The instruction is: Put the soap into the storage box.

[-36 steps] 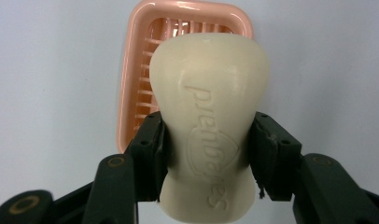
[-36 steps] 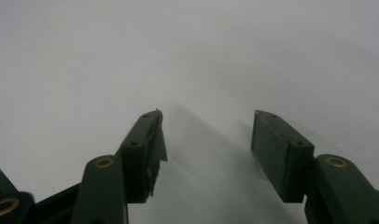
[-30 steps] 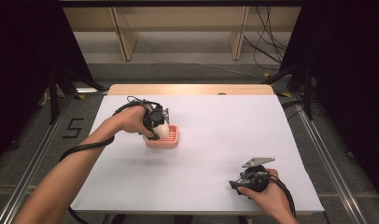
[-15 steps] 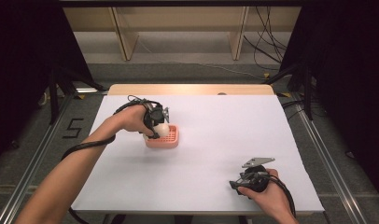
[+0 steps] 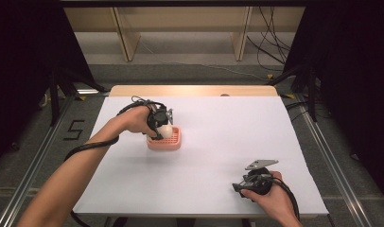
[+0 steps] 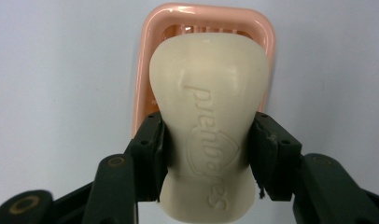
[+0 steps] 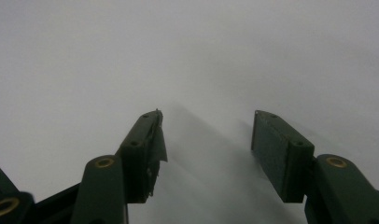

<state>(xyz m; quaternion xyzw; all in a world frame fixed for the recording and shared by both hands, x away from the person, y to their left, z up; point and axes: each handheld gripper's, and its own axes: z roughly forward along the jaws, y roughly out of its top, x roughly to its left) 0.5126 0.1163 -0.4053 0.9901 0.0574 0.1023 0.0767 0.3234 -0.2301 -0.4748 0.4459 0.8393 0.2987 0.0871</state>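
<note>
A cream bar of soap [image 6: 208, 116] with embossed lettering is clamped at its narrow waist between the jaws of my left gripper [image 6: 206, 156]. It hangs over a pink slotted soap dish [image 6: 152, 60] on the white table. In the high view the left gripper [image 5: 162, 126] holds the soap [image 5: 165, 131] above the left end of the dish [image 5: 169, 142], left of the table's middle. My right gripper [image 7: 206, 154] is open over bare white table, with nothing between its jaws. It rests in the hand near the front right edge [image 5: 249, 184].
The white tabletop [image 5: 228, 132] spreads out on all sides of the dish. A wooden strip [image 5: 195, 90] runs along the far edge, with shelving legs and cables on the floor beyond. Metal rails flank the table.
The left gripper with the soap has shifted slightly over the dish. The right gripper has stayed in place.
</note>
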